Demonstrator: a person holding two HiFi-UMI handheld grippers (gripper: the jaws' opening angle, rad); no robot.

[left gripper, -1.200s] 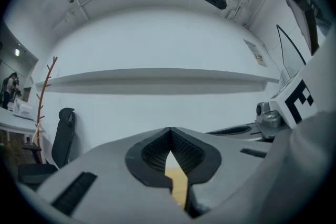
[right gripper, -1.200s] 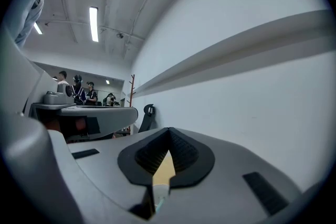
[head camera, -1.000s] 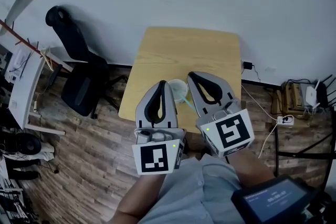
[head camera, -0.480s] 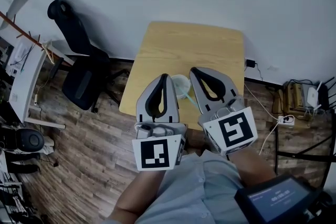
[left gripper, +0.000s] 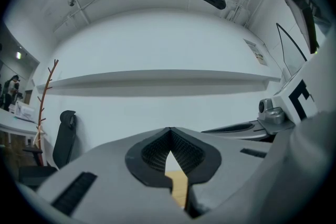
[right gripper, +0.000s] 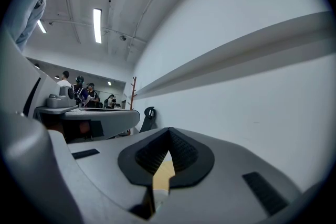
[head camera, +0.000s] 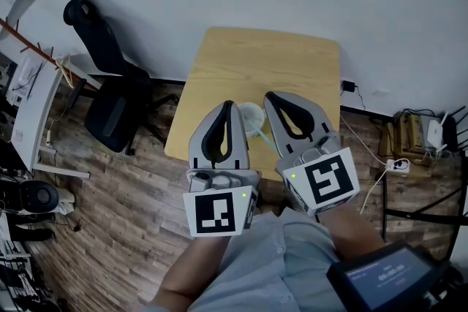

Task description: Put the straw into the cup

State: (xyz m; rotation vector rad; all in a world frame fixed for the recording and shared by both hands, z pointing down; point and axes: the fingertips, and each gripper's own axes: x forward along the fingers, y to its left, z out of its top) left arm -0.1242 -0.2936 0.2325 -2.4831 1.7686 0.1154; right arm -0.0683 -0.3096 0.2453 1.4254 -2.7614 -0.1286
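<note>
Here, left gripper [head camera: 228, 106] and right gripper [head camera: 269, 96], fingers pressed together, flank a translucent plastic cup [head camera: 251, 115] on the light wooden bench [head camera: 256, 62], a pale green straw [head camera: 265, 140] beside it.

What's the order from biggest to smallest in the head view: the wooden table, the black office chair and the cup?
1. wooden table, largest
2. black office chair, which stands lower on the floor, so it may look smaller than it is
3. cup, clearly smallest

A black office chair [head camera: 110, 109] is standing on the plank floor [head camera: 117, 230] just beside the light wooden table's [head camera: 263, 62] left edge, while a white power strip [head camera: 398, 166] is lying off its right side.
</note>
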